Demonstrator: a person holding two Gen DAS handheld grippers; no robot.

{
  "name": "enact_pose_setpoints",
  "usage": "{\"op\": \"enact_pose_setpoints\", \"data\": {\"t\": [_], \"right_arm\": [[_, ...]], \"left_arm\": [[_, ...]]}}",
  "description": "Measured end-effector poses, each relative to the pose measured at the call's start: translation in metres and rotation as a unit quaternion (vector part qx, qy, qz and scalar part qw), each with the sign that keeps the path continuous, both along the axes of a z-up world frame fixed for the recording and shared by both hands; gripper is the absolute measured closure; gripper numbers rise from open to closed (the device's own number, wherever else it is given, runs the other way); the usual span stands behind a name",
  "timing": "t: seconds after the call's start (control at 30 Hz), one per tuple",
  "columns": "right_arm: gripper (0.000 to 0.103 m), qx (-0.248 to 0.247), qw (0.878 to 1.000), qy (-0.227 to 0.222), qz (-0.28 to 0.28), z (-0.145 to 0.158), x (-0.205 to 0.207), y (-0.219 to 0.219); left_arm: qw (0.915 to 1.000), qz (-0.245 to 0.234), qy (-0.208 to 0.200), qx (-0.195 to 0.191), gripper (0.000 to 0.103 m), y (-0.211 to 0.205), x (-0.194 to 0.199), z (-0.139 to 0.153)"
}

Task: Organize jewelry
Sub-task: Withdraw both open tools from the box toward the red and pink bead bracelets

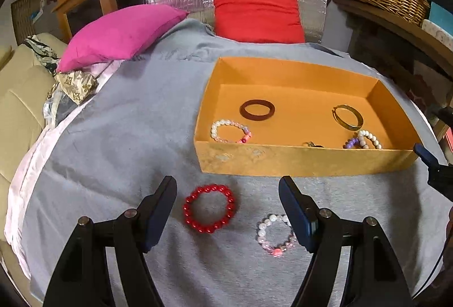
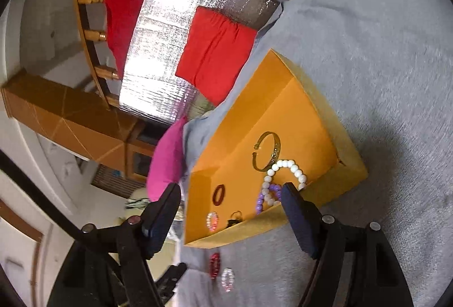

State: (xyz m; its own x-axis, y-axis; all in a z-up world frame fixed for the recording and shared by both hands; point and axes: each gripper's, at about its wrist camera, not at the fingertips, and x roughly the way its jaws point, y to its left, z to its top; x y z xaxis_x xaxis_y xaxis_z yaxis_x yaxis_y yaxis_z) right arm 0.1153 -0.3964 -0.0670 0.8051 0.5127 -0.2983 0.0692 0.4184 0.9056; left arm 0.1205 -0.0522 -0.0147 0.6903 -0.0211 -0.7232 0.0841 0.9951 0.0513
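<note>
A glossy red bead bracelet (image 1: 209, 208) lies on the grey blanket (image 1: 119, 142) between the spread fingers of the left tool (image 1: 228, 200), which is wide apart and holds nothing. Just beside it rests a white and pink bead bracelet (image 1: 276, 234). Behind them sits a shallow orange cardboard box (image 1: 305, 162) containing a dark brown bangle (image 1: 257, 109), a gold bangle (image 1: 347, 115) and more bead bracelets. The right tool (image 2: 230, 200), tilted sideways, gapes wide and empty over the box's near corner.
</note>
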Motion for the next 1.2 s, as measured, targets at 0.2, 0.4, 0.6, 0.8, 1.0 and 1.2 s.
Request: {"op": "enact_pose_setpoints", "data": {"t": [0.2, 0.4, 0.6, 0.8, 1.0, 1.2], "right_arm": [[0.027, 0.025, 1.0, 0.012, -0.003, -0.001, -0.003, -0.002], [0.025, -0.172, 0.983, 0.025, 0.055, 0.034, -0.003, 0.046], [0.025, -0.319, 0.938, 0.042, 0.131, 0.038, -0.009, 0.116], [0.042, -0.443, 0.879, 0.084, 0.153, 0.015, -0.003, 0.173], [0.036, -0.525, 0.83, 0.144, 0.122, -0.017, -0.006, 0.187], [0.0, -0.532, 0.829, 0.17, 0.045, -0.031, -0.015, 0.177]], "left_arm": [[0.9993, 0.003, -0.002, 0.038, 0.028, -0.005, -0.001, -0.004], [0.9965, 0.052, -0.004, 0.065, 0.028, 0.037, -0.007, -0.012], [0.9921, 0.086, 0.017, 0.09, 0.028, 0.071, -0.021, -0.029], [0.9937, 0.074, 0.014, 0.082, 0.028, 0.075, -0.031, -0.025], [0.9959, 0.049, 0.014, 0.075, 0.028, 0.071, -0.034, -0.023], [0.9964, 0.043, 0.027, 0.069, 0.028, 0.073, -0.039, -0.024]]}}
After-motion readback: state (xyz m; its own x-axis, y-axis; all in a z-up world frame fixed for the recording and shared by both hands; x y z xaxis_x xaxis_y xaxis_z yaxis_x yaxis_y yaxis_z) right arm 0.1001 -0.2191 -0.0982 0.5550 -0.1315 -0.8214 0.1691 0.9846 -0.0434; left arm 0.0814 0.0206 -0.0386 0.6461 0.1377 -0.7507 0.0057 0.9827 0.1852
